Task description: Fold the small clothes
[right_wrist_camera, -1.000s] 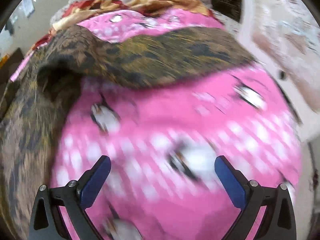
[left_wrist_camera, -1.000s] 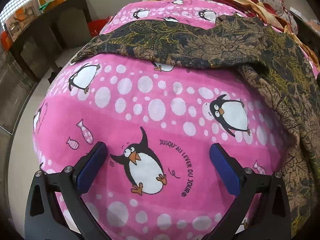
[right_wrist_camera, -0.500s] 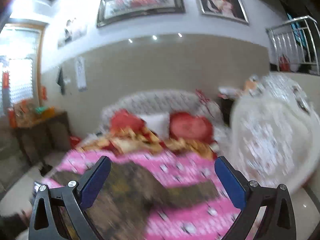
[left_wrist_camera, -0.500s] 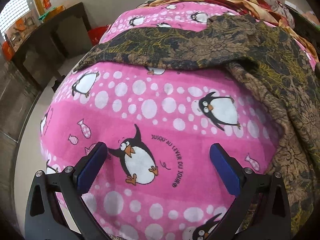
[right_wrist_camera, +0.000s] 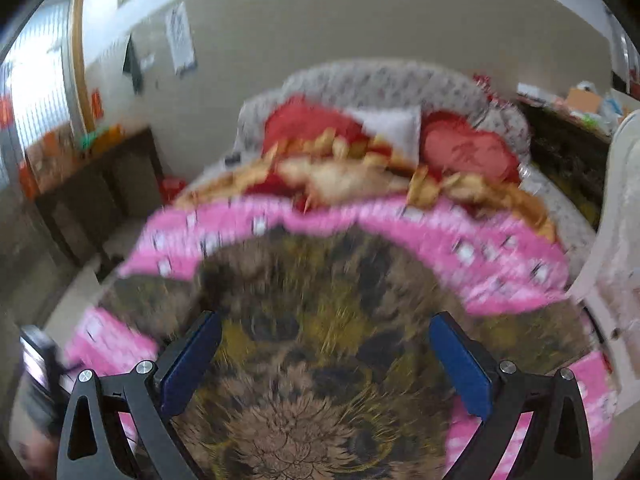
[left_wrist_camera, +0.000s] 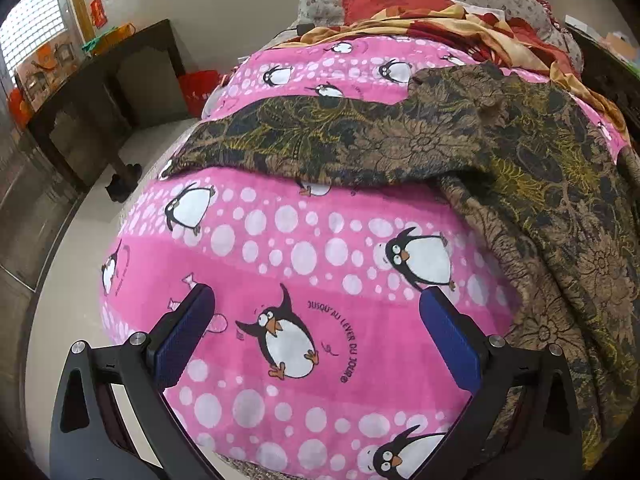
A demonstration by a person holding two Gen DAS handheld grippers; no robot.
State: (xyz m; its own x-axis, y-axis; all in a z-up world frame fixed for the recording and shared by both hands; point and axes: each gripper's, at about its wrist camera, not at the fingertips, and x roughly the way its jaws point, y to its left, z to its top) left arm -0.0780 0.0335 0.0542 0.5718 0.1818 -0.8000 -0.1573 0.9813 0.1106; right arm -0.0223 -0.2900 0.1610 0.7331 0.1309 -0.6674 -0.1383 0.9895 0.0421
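Pink blanket (left_wrist_camera: 320, 240) is spread over bed; brown garment (left_wrist_camera: 500, 152) is laid across it. Left gripper (left_wrist_camera: 316, 320) & right gripper (right_wrist_camera: 324, 356) are held spread, empty; right view blurred.

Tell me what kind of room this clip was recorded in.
Most likely a home bedroom: a bed with a padded headboard, red pillows, and a pink penguin blanket spread under a brown floral garment.
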